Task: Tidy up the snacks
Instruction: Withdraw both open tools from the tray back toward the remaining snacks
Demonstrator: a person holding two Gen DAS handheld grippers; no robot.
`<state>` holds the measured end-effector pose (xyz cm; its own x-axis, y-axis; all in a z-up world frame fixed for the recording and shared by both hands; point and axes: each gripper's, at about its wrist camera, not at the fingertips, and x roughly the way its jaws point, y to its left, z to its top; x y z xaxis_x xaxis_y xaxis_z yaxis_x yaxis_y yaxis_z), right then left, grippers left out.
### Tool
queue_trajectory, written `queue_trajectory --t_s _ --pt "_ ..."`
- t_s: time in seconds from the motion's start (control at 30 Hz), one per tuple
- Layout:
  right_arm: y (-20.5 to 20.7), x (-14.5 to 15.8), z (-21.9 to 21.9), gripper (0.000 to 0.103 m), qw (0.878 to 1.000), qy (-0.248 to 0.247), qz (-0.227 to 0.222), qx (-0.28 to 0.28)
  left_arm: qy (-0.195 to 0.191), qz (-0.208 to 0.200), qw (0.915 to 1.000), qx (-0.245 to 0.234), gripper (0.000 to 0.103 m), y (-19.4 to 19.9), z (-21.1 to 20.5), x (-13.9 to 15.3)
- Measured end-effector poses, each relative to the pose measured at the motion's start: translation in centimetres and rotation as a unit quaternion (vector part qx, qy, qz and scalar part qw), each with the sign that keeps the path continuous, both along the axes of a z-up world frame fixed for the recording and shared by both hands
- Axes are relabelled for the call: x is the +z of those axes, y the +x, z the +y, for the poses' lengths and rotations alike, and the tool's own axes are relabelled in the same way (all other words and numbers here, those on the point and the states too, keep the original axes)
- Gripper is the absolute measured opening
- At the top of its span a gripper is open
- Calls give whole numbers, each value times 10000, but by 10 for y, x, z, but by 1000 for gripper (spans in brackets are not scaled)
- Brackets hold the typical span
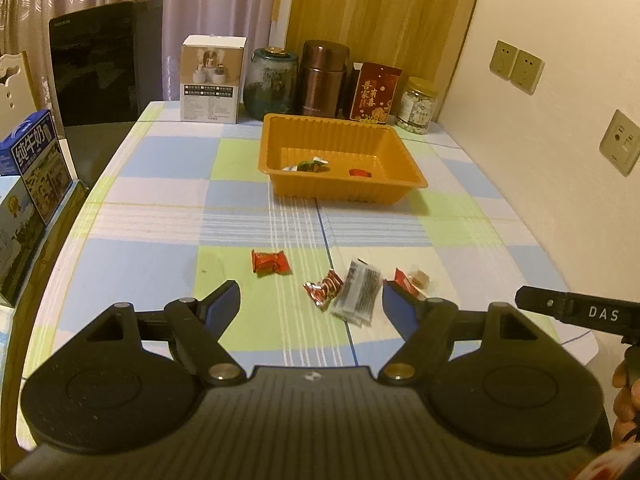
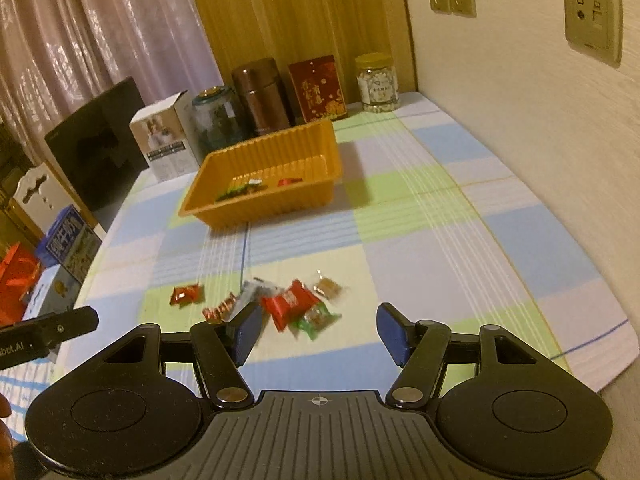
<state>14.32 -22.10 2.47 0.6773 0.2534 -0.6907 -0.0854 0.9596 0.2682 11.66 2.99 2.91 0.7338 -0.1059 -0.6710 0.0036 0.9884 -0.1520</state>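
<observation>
Several wrapped snacks lie loose on the checked tablecloth just ahead of both grippers. In the left wrist view I see a red packet [image 1: 270,263], a red-and-white candy [image 1: 323,287] and a grey clear packet [image 1: 357,294]. My left gripper [image 1: 311,305] hangs open just before them, holding nothing. In the right wrist view a large red packet [image 2: 290,304], a green packet [image 2: 316,320] and a clear brown one [image 2: 328,286] lie in front of my right gripper [image 2: 320,332], which is open and empty. Farther back, the orange tray [image 1: 340,194] [image 2: 260,210] holds a green snack [image 1: 308,166] and a red one [image 1: 360,173].
Behind the tray stand a white box [image 1: 212,80], a teal jar [image 1: 272,80], a brown flask [image 1: 322,80], a red packet [image 1: 374,94] and a plastic jar [image 1: 418,106]. Milk cartons [image 1: 34,160] sit off the table's left edge. A wall with sockets [image 2: 592,20] runs along the right.
</observation>
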Motion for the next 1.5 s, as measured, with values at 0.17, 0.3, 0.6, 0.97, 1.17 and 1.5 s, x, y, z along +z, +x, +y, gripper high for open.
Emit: queue_trajectory --t_s 0.17,0.3,0.6,0.97,1.17,1.5 --pt "-8 -5 -2 64 10000 32 63 -29 22 64 10000 -45 76 -6 -4 -7" --pt "-9 -8 -2 64 10000 40 89 -17 54 112 9999 -79 76 -8 -7 -11" --pt "-7 -10 -4 64 9999 76 110 -44 96 147 9998 -114 76 -8 -11 -14" --pt "-1 -26 -5 64 9997 19 232 -68 192 228 9995 -90 76 -2 -7 -26" --pt "7 -38 3 64 9996 -95 253 59 220 306 9993 -82 76 5 -1 -37" --pt "26 -66 17 64 9985 -262 306 362 285 477 9984 -104 76 27 3 -60"
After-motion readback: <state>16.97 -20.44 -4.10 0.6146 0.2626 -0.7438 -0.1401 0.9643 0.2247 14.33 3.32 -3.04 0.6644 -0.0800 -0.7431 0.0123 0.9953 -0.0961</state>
